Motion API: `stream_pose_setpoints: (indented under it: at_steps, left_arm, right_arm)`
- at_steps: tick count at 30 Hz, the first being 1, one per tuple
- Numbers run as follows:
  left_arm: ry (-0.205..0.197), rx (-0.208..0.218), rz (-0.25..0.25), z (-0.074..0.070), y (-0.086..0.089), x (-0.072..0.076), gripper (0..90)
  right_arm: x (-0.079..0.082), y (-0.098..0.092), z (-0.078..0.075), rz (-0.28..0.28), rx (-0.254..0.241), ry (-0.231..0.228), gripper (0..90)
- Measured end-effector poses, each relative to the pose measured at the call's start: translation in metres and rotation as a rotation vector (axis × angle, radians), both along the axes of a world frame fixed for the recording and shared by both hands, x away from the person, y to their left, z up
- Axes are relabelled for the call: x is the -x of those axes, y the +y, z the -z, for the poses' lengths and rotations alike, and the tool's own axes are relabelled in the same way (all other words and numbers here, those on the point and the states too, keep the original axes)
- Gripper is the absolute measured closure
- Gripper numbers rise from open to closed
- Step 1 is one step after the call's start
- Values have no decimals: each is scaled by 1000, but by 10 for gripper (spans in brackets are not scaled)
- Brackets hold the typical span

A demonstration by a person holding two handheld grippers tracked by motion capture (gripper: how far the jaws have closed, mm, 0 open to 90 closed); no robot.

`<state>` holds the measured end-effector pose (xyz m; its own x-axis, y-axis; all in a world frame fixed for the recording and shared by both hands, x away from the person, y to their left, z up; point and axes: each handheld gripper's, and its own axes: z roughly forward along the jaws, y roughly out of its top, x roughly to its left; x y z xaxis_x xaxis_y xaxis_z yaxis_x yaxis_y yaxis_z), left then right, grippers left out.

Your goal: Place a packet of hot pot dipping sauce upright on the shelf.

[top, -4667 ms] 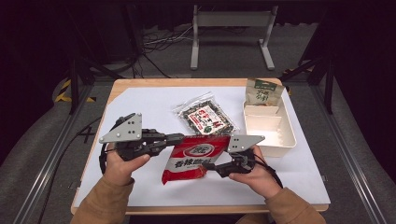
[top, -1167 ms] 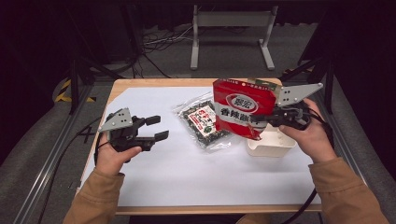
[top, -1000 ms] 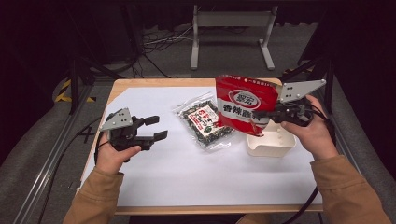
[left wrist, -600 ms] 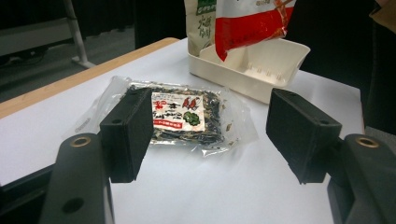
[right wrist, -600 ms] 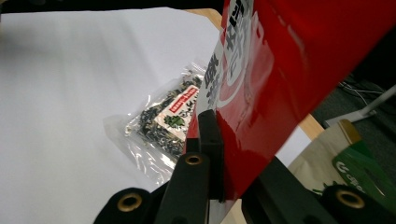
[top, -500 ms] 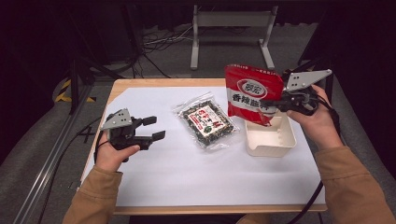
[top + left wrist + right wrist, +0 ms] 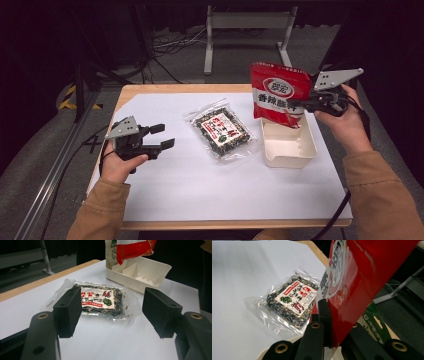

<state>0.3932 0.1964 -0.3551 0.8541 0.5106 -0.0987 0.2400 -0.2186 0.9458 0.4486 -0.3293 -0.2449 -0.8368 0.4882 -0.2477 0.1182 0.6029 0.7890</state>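
My right gripper is shut on a red snack bag, which it holds upright in the air above the far end of a white divided tray. In the right gripper view the red bag is clamped by its edge between the black jaws. Toward the table's left side, my left gripper stands open and holds nothing. Its pads frame a clear packet of dark dried food that lies flat in the middle of the table.
A beige and green packet stands in the tray's far end behind the red bag, and its green edge appears below the bag. White paper covers the wooden tabletop. Metal frames and cables stand beyond the far edge.
My right gripper has carried the red bag to the right and a little upward, from beside the clear packet to over the tray. The left gripper has stayed in place, still open.
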Motion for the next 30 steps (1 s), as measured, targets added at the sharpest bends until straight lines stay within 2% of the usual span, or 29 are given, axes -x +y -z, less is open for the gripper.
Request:
stream_pose_setpoints:
  at_steps: [11, 16, 21, 30]
  left_arm:
    - [-4, 9, -16, 0, 2, 0, 338]
    - [-5, -5, -8, 1, 1, -1, 337]
    - [9, 2, -15, 2, 2, -1, 337]
    - [12, 1, -17, 3, 2, -2, 337]
  right_arm:
    - [-11, -15, 4, 46, -6, 11, 889]
    - [-19, -21, 11, 59, -5, 24, 889]
    - [-25, -24, 18, 67, -13, 29, 889]
    - [-36, -23, 32, 76, 15, 47, 888]
